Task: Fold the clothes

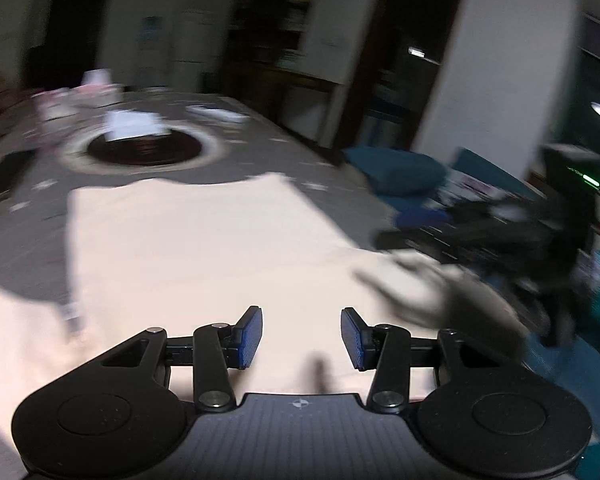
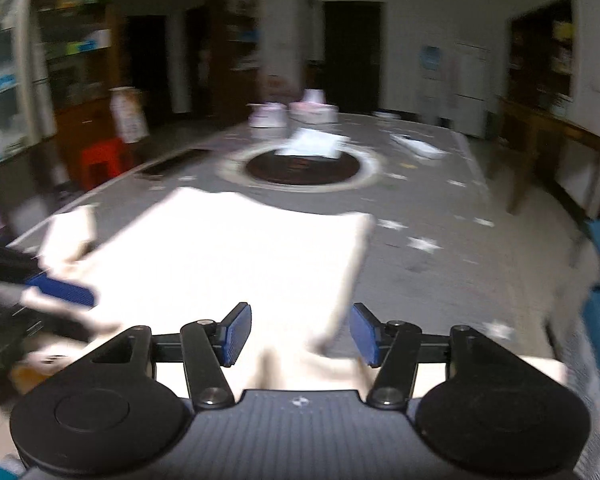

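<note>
We judge ourselves between folds. The pale garment [image 1: 188, 248] lies spread on the grey star-patterned tablecloth [image 1: 28, 232], filling the middle of the left wrist view and running down under the gripper at the bottom edge; in the right wrist view the same garment [image 2: 228, 252] takes the centre, with one edge doubled up along its right side.

The left gripper [image 1: 301, 338] has its blue pads spread, with only flat cloth showing in the gap — nothing pinched. The right gripper [image 2: 301, 334] is likewise spread; a raised ridge of cloth stands between the pads, but they do not press on it. Each gripper also appears blurred in the other's view, the right one at the right of the left wrist view, the left one at the left of the right wrist view.

The next move, as we read it, calls for each hand to choose an edge or corner, close on a single layer, lift and carry it across — keeping the two hands level so the fold lands straight.

Beyond the garment sits a dark round plate [image 1: 144, 148] with a white packet [image 1: 134, 122] on it. Everything is motion-blurred; we can read no brand, label or writing.
</note>
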